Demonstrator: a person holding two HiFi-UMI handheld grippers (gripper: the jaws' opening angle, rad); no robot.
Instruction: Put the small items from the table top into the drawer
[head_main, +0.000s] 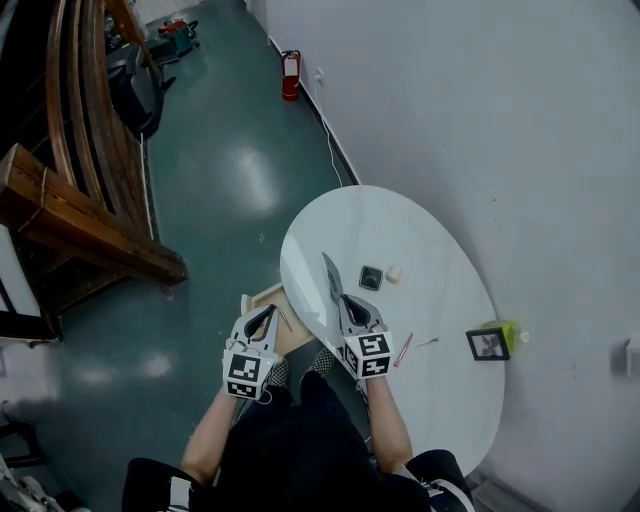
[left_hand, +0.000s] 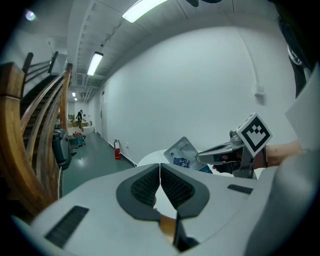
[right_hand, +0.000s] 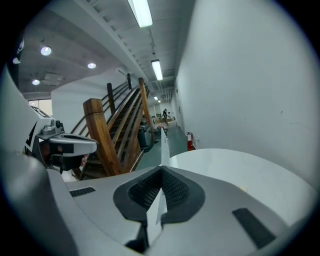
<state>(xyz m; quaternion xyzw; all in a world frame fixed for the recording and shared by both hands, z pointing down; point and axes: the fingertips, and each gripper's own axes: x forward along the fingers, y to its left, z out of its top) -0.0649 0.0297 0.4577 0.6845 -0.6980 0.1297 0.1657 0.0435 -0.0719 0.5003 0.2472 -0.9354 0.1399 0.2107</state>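
No text, label or number can be read. Print is seen on the flat packet (left_hand: 181, 151), but it is too blurred to be made out. Only black-and-white squares are shown on the marker cube (left_hand: 254, 133).

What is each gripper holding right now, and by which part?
The right gripper pinches a flat silvery packet by its near end. The left gripper is shut, empty.

Flat grey packet (head_main: 331, 277) held upright; dark square (head_main: 371, 277), cream lump (head_main: 394, 273), pink pen (head_main: 403, 349) on table (head_main: 420, 225).
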